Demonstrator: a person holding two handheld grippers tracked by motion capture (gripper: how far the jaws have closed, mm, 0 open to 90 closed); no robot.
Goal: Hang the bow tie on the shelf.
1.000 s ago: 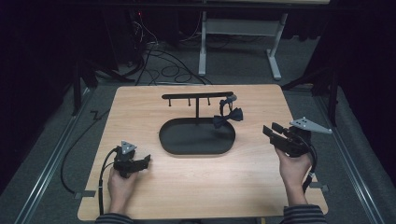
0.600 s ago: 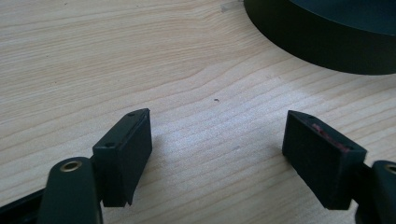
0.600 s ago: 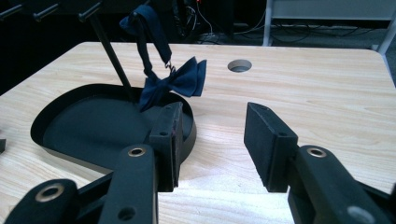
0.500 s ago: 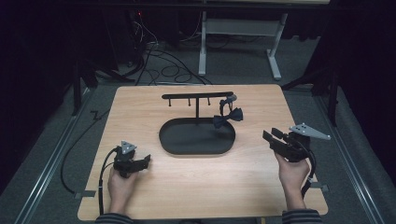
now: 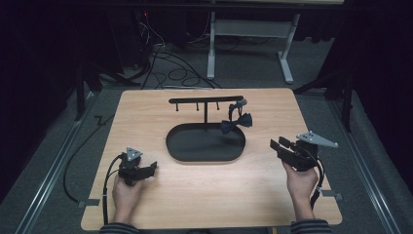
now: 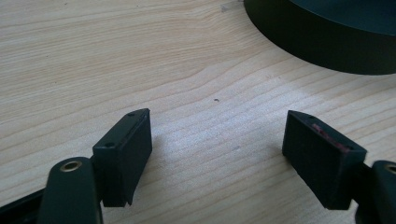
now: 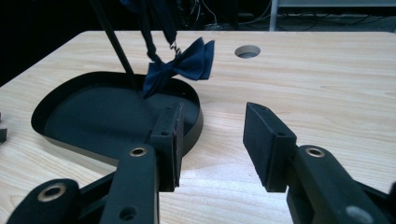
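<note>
A black stand (image 5: pixel 205 101) with a T-shaped bar rises from an oval black tray (image 5: pixel 182 146) at the table's middle. A dark blue bow tie (image 5: pixel 236 122) hangs by its strap from the bar's right end, over the tray's right edge; it also hangs ahead of my right jaws (image 7: pixel 180 65). My left gripper (image 5: pixel 152 167) rests low at the front left of the table, open and empty, pointing at the tray wall (image 6: pixel 322 44). Right of the tray, my right gripper (image 5: pixel 275 146) is held open with nothing between its jaws, aimed at the tray (image 7: pixel 70 100).
The light wooden table (image 5: pixel 146 117) has a round cable hole (image 7: pixel 247 51) beyond the bow tie. Cables and a white desk frame (image 5: pixel 253 39) lie on the grey floor behind. A metal rail (image 5: pixel 53 165) runs along the table's left side.
My right gripper has dropped and shifted slightly left toward the tray. The left gripper has stayed where it was.
</note>
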